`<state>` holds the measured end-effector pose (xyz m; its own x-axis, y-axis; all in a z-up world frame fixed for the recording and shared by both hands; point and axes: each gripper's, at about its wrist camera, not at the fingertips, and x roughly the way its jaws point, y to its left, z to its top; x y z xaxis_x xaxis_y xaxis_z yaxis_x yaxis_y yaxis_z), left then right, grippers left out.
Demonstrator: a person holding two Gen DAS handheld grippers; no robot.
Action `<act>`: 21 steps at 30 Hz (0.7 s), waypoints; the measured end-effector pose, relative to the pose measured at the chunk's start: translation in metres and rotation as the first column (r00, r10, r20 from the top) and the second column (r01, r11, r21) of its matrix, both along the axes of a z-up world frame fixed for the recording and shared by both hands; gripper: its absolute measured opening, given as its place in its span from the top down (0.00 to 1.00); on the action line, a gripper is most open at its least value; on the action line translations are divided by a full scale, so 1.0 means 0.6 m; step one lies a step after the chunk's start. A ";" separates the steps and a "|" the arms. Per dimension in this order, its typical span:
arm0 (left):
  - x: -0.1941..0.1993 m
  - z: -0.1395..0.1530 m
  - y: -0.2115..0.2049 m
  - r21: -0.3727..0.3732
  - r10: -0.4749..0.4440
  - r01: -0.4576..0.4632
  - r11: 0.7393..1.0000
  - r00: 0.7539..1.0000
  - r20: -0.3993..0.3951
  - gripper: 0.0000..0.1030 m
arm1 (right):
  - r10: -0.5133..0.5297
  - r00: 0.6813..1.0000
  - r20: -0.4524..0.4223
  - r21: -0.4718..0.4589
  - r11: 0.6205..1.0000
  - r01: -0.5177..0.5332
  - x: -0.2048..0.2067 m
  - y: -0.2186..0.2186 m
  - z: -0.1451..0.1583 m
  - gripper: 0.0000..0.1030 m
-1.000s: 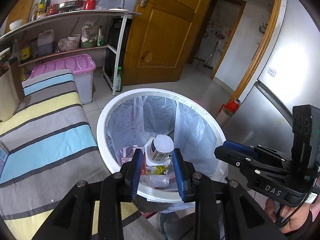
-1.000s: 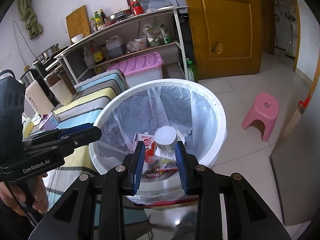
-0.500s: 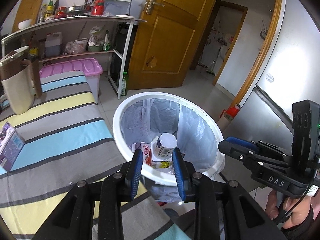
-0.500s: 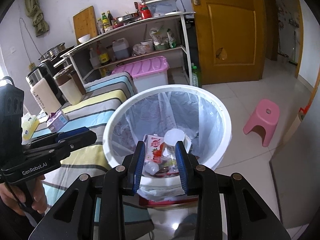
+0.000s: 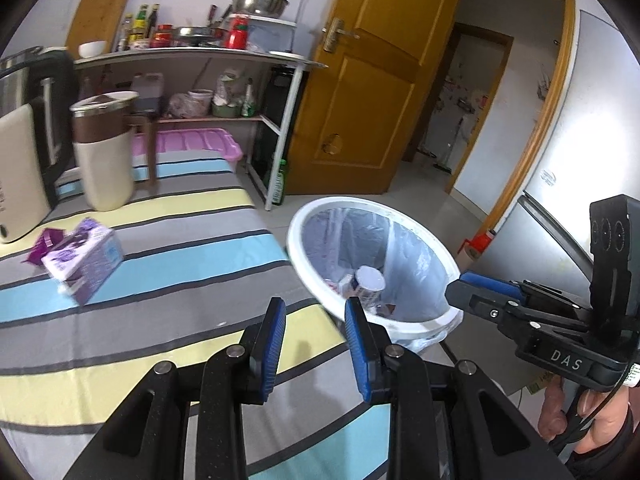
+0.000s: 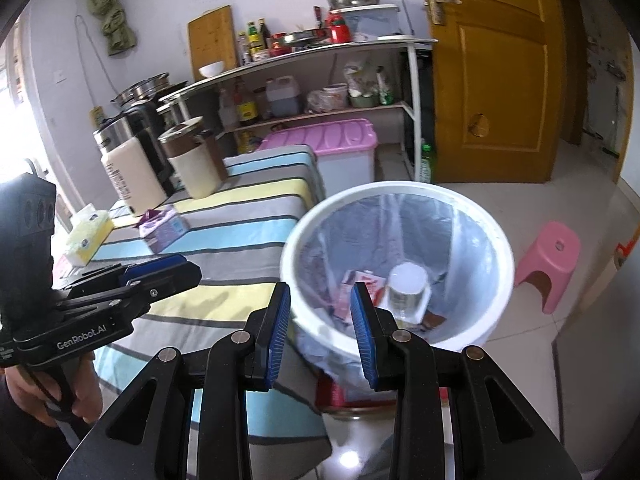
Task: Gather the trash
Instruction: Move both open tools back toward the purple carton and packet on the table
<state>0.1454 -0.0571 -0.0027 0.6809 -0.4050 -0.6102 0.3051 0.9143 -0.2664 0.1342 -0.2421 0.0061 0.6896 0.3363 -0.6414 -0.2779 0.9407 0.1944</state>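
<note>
A white trash bin [image 5: 416, 322] with a clear liner stands on the floor beside the striped table [image 5: 160, 264]. It holds a white cup [image 5: 370, 280] and a red carton [image 6: 362, 288]. My left gripper [image 5: 316, 316] is open and empty above the table's edge, left of the bin. My right gripper [image 6: 320, 304] is open and empty just over the bin's near rim [image 6: 296, 240]. A purple tissue box [image 5: 86, 258] lies on the table to the left. A yellow tissue pack [image 6: 86, 238] lies further left in the right wrist view.
A cream canister [image 5: 106, 152] and a kettle [image 5: 20, 160] stand at the table's back. A shelf rack [image 6: 312, 80] with bottles, a pink storage box [image 6: 340, 148], a wooden door [image 6: 492, 72] and a pink stool [image 6: 550, 264] surround the bin. A grey fridge [image 5: 560, 248] stands to the right.
Both grippers have pulled back and up from the bin and swung left. The table with the purple box now shows in the left wrist view. Both jaws stay open.
</note>
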 end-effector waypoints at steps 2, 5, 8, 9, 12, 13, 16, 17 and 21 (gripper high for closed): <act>-0.007 0.002 0.013 0.000 0.017 -0.017 1.000 1.000 0.003 0.70 | 0.016 1.000 0.004 0.002 1.000 -0.016 -0.005 0.011 0.002 0.69; -0.017 0.004 0.035 0.002 0.043 -0.043 0.999 0.999 0.008 0.70 | 0.043 0.999 0.007 0.005 0.999 -0.043 -0.009 0.030 0.005 0.69; -0.025 0.006 0.054 0.004 0.066 -0.066 0.998 0.998 0.013 0.70 | 0.072 0.997 0.008 0.004 0.997 -0.072 -0.011 0.052 0.007 0.69; -0.028 0.007 0.062 0.005 0.074 -0.075 0.997 0.997 0.014 0.70 | 0.081 0.997 0.008 0.005 0.997 -0.081 -0.012 0.059 0.007 0.69; -0.033 0.008 0.079 0.006 0.097 -0.097 0.995 0.995 0.017 0.70 | 0.104 0.995 0.008 0.005 0.995 -0.104 -0.014 0.079 0.008 0.69; -0.035 0.008 0.084 0.007 0.104 -0.104 0.995 0.994 0.018 0.70 | 0.111 0.994 0.009 0.005 0.994 -0.111 -0.014 0.084 0.008 0.69; -0.040 0.008 0.103 0.012 0.128 -0.128 0.992 0.992 0.020 0.70 | 0.133 0.991 0.010 0.005 0.991 -0.133 -0.012 0.099 0.008 0.68; -0.041 0.008 0.109 0.015 0.136 -0.136 0.991 0.990 0.020 0.70 | 0.140 0.990 0.010 0.005 0.990 -0.140 -0.010 0.104 0.008 0.67; -0.046 0.006 0.137 0.020 0.174 -0.174 0.984 0.985 0.018 0.70 | 0.161 0.987 0.009 0.007 0.987 -0.162 -0.005 0.123 0.006 0.59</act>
